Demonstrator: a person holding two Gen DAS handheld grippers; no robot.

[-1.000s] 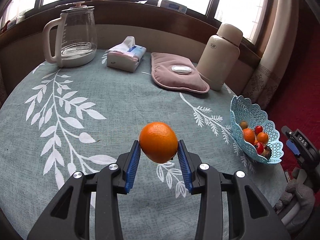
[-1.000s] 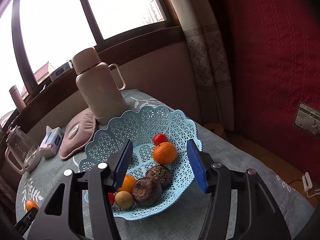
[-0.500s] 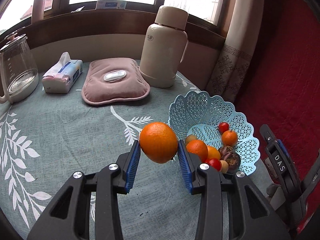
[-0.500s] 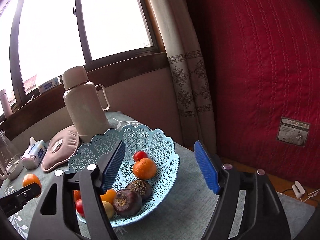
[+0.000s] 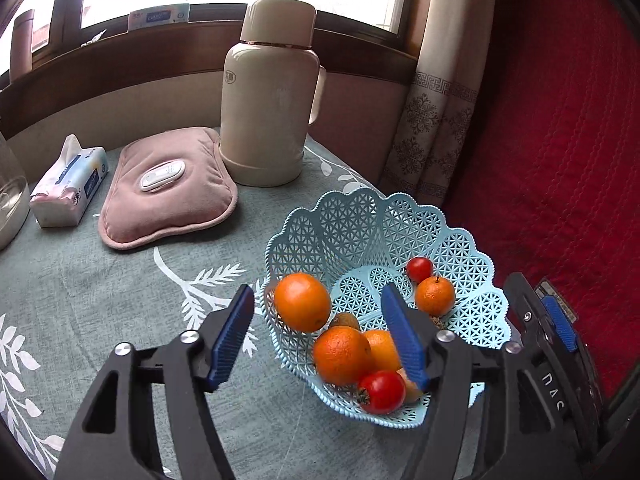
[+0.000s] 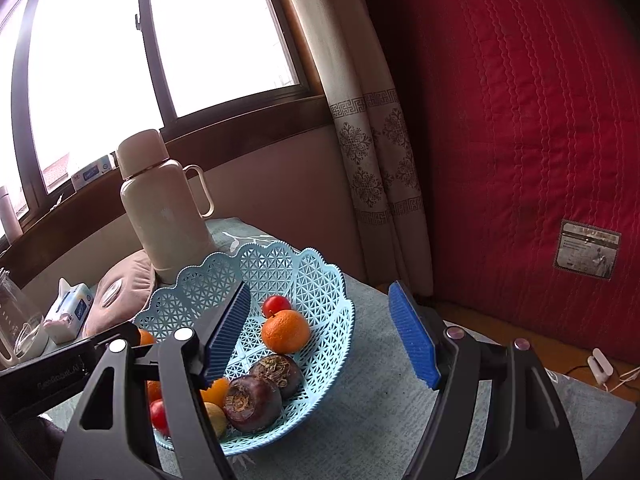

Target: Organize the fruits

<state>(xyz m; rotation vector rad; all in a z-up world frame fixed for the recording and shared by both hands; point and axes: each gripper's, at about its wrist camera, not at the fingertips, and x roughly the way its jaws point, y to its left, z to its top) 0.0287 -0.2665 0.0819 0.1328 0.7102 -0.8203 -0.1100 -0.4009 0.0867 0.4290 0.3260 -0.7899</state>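
Nearest, the left gripper [image 5: 318, 334] hangs over the near rim of the basket [image 5: 360, 220], its fingers [image 5: 232, 336] spread wide and gripping nothing. Between them an orange [image 5: 302, 301] sits at the basket's left wall, clear of both pads, and I cannot tell whether it is dropping or already lodged there. It looks to me like the release step of putting this fruit away. What that hand needs next, I would judge, is to lift straight back without clipping the lacy rim, since the light basket could tip or slide.

Below the orange lie another orange [image 5: 341, 355], a tomato [image 5: 382, 392] at the near edge, and farther in a small orange [image 5: 435, 296] with a second tomato [image 5: 419, 269] touching it. The right gripper [image 6: 322, 338] waits just beside the basket on the other side, fingers [image 6: 412, 340] wide apart and empty; from there two dark, rough-skinned fruits [image 6: 250, 402] show in the near part of the basket.

The table [image 5: 80, 288] wears a grey-green cloth printed with white leaves. I see no loose fruit on the part in view, so the job seems close to done. Farther back rest a pink pad [image 5: 168, 184], a tissue pack [image 5: 70, 184] and a tall cream flask [image 5: 272, 92]. Behind them runs a wooden sill under bright windows, with a patterned curtain [image 5: 436, 92] and a red quilted wall [image 5: 560, 120] to the right.
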